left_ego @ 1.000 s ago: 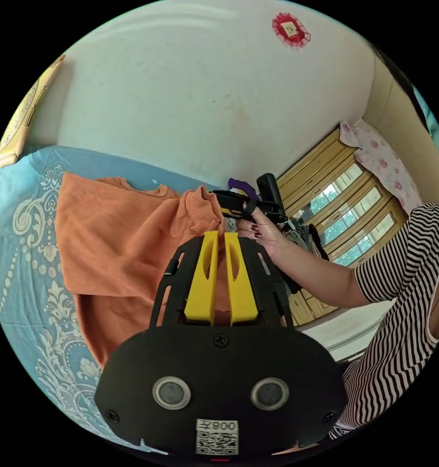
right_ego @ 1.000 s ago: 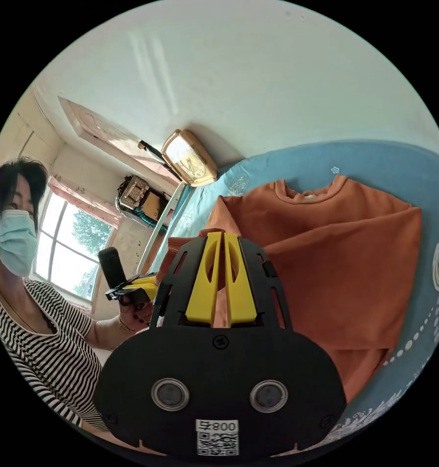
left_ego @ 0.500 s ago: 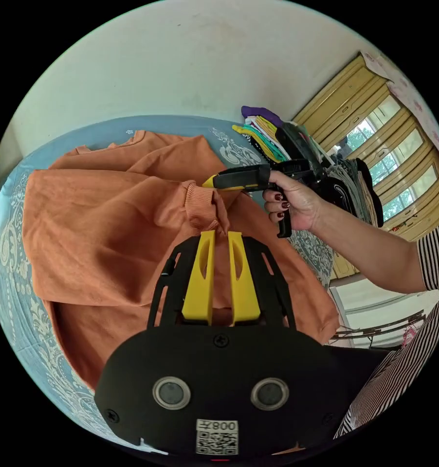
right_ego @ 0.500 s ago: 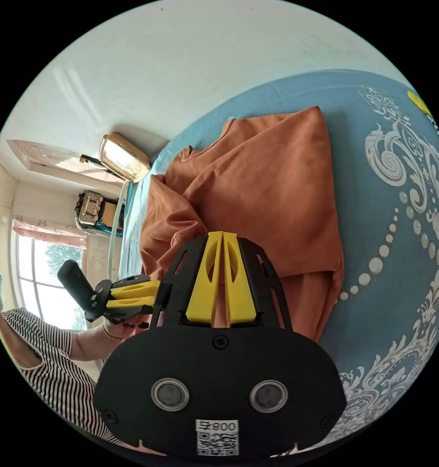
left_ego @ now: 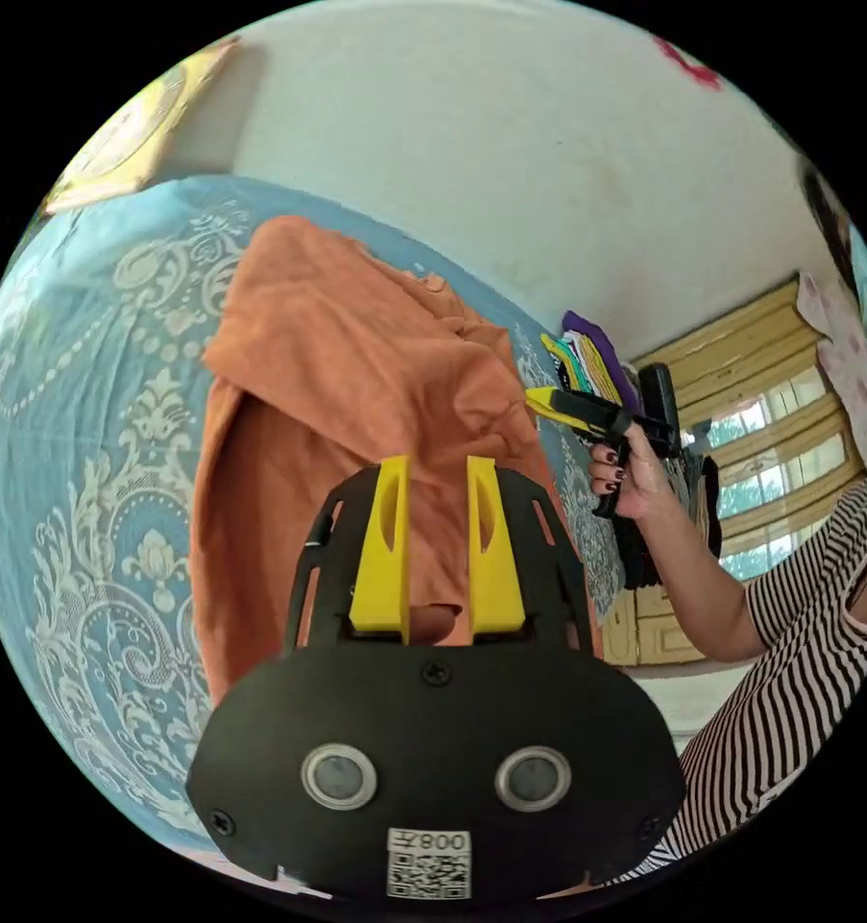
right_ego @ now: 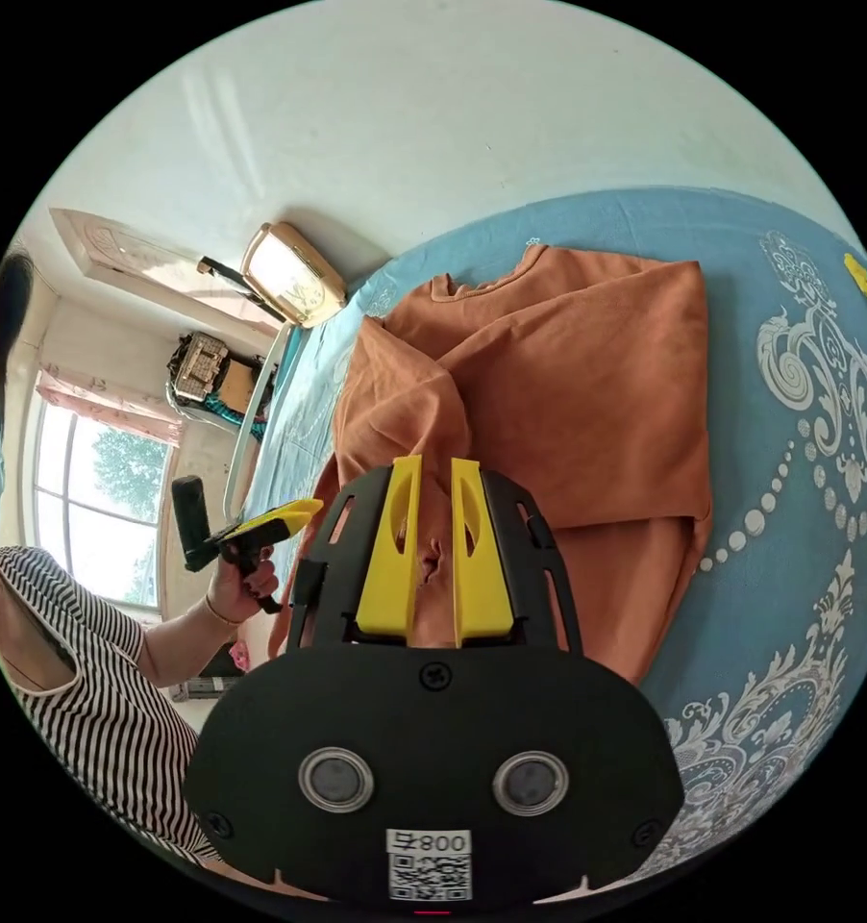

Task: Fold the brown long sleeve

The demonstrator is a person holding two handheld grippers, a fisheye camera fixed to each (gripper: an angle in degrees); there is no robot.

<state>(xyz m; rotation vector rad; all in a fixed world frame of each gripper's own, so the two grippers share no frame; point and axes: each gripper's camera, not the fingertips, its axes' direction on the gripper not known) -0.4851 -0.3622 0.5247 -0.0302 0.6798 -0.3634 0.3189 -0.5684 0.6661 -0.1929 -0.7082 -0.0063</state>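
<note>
Around you, a pale plaster wall [right_ego: 433, 115] rises behind the blue patterned bedspread [right_ego: 818, 404]. Near the bedspread's far corner hangs a gold-framed clock [right_ego: 289, 274]; beyond that corner, a daylit window [right_ego: 97, 500].

Left gripper [left_ego: 437, 471] jaws parted and empty, right gripper [right_ego: 434, 471] jaws likewise parted, each hand-held

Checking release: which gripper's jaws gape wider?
The left gripper: a broad gap separates its yellow jaws, while the right gripper is only narrowly parted.

A blue patterned bed cover [right_ego: 789, 404] carries the brown long sleeve [right_ego: 587, 385], lying flat, partly folded.
</note>
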